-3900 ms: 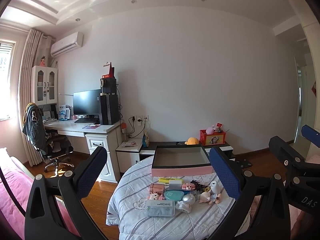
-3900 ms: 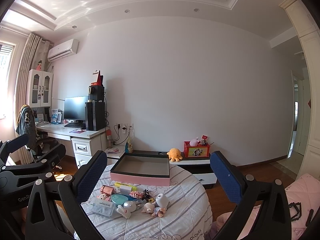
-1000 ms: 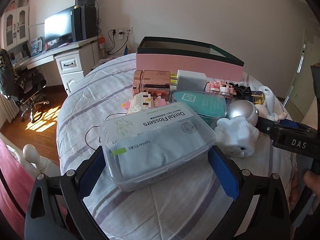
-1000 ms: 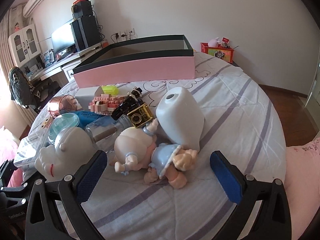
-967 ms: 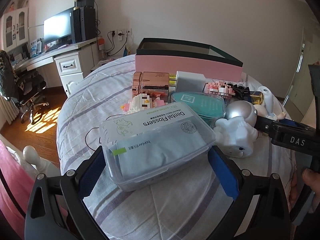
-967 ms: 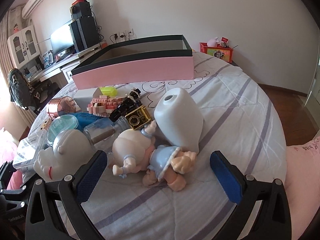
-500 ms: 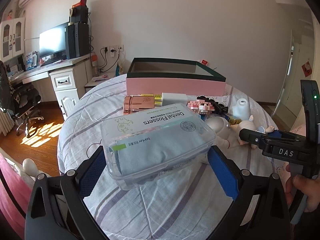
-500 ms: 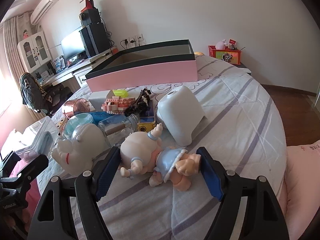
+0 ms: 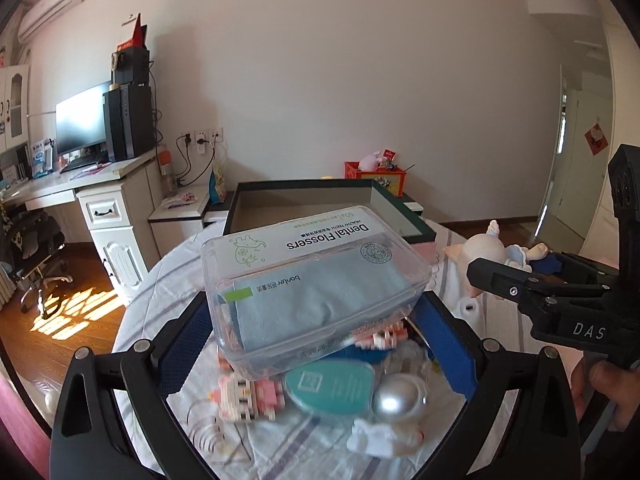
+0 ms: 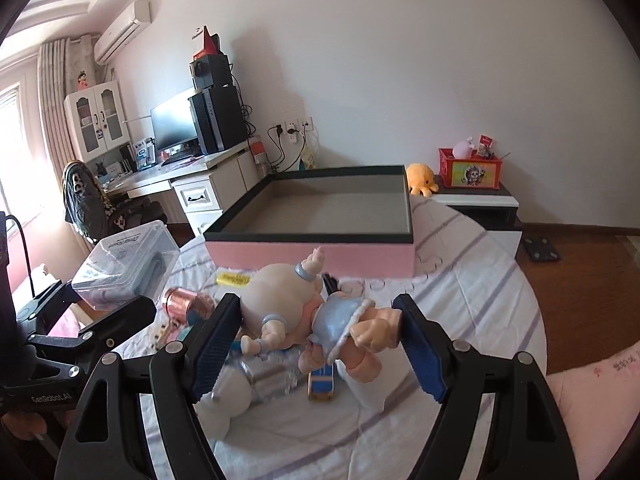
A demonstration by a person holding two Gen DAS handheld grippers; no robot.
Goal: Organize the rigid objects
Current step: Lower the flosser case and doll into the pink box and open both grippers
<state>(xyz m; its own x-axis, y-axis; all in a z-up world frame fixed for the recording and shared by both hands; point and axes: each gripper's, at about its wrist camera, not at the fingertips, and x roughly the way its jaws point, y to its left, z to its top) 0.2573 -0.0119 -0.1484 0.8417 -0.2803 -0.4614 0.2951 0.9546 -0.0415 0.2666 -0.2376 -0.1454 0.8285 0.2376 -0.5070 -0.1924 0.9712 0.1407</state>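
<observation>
Left gripper (image 9: 316, 344): jaws closed in on the clear plastic Dental Flossers box (image 9: 316, 284), blue pads against its two short sides; the box sits at frame centre in the left wrist view, raised clear of the clutter beneath it. In the right wrist view the same box shows at left of frame (image 10: 128, 264), held above the striped bedspread (image 10: 472, 280). Right gripper (image 10: 316, 344): jaws narrowed onto the baby doll (image 10: 308, 312), one pad at the bald head, the other at the legs; doll lies crosswise between the pads at lower centre of frame, in a pale blue dress. Whether it is lifted off the cloth I cannot tell. Left wrist view shows the doll at right of frame (image 9: 492, 252), beside the pink-sided storage box (image 9: 312, 204). That box stands open at upper centre of the right wrist view (image 10: 320, 216), dark rim, grey floor. Below the flosser box, lower centre of left wrist view: teal oval case (image 9: 332, 388), silver-headed white figure (image 9: 394, 412), pink brick model (image 9: 248, 396), all blurred. Rose-gold cylinder (image 10: 188, 304) lies left of the doll; yellow tube (image 10: 234, 279) lies near the pink wall.
</observation>
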